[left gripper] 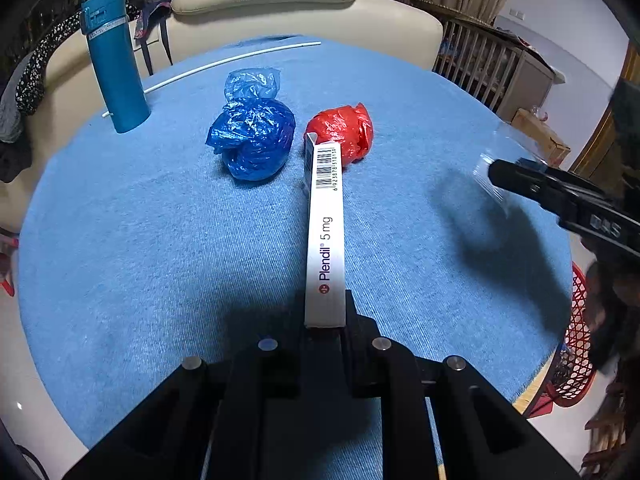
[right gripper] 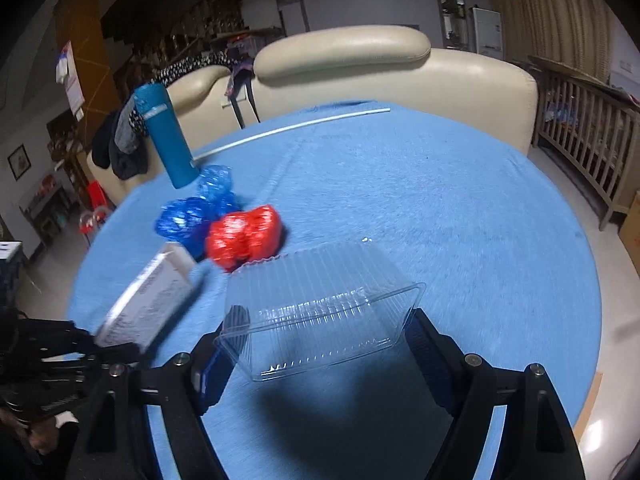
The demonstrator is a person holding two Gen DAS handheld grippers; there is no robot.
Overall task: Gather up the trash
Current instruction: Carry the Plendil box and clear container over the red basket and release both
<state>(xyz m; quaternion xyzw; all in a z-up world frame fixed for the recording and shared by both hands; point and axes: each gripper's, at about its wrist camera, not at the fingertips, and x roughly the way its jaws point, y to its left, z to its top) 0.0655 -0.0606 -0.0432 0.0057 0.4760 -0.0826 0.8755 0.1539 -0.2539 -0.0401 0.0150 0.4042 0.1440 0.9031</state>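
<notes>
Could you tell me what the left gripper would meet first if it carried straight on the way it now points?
Probably the red bag: the medicine box held in the left gripper points at it, though depth is unclear.

The white box [left gripper: 325, 236] clamped in the left gripper [left gripper: 325, 322] reads "Plendil 5 mg" along its upper face, running away from the jaws. At its far end is a barcode with small digits underneath, too fine to read for certain. In the right wrist view the box's print is blurred.
</notes>
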